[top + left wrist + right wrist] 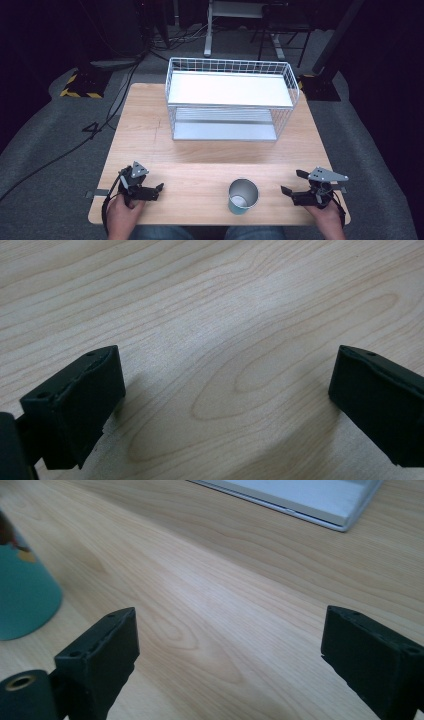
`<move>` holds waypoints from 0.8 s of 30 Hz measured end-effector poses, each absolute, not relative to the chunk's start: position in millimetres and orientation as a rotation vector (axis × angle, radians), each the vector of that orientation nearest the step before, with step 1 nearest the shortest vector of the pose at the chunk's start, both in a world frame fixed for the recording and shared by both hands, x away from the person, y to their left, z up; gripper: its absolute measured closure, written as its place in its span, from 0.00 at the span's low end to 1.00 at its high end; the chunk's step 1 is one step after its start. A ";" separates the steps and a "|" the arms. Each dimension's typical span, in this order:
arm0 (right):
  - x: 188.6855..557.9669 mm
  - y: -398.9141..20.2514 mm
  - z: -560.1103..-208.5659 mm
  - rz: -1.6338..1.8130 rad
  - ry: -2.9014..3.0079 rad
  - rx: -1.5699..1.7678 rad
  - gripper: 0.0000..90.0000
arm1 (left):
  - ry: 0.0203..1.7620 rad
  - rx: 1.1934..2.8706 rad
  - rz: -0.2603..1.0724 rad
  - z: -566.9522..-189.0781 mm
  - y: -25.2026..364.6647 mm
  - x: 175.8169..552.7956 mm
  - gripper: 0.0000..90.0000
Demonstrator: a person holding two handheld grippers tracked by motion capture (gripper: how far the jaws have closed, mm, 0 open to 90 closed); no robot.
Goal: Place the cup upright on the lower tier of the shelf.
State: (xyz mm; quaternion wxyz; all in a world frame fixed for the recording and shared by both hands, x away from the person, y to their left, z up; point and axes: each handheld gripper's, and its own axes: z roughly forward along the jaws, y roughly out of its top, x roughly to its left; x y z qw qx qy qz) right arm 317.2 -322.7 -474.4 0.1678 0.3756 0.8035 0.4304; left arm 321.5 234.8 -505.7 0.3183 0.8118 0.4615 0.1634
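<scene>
Wooden worktop [150, 130] carries a white 2-tier wire rack [231, 97] at the back; a teal cup [243, 196] stands upright near the front edge, midway between the left gripper [159, 188] and right gripper [292, 183], both wide and empty, seemingly resting ready.

Pale wooden table [150, 125] with visible grain and soft satin sheen, white wire-mesh metal rack [230, 97] with smooth matt shelves, teal cup [243, 196] — bright metallic inside, matt black plastic gripper jaws — slightly rough-edged.
</scene>
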 end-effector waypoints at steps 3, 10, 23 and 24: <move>314.0 -317.5 -472.7 1.230 2.298 1.054 0.10 | 1.214 2.136 0.430 -505.7 234.8 321.5 0.02; 301.2 -302.3 -467.2 1.239 2.322 1.024 0.10 | 1.214 2.135 0.430 -505.8 234.8 321.4 0.02; 280.4 -268.6 -460.0 1.252 2.377 0.969 0.11 | 1.215 2.136 0.430 -505.7 234.8 321.4 0.02; 278.5 -265.8 -459.9 1.260 2.383 0.964 0.11 | 1.214 2.134 0.431 -505.8 234.7 321.4 0.02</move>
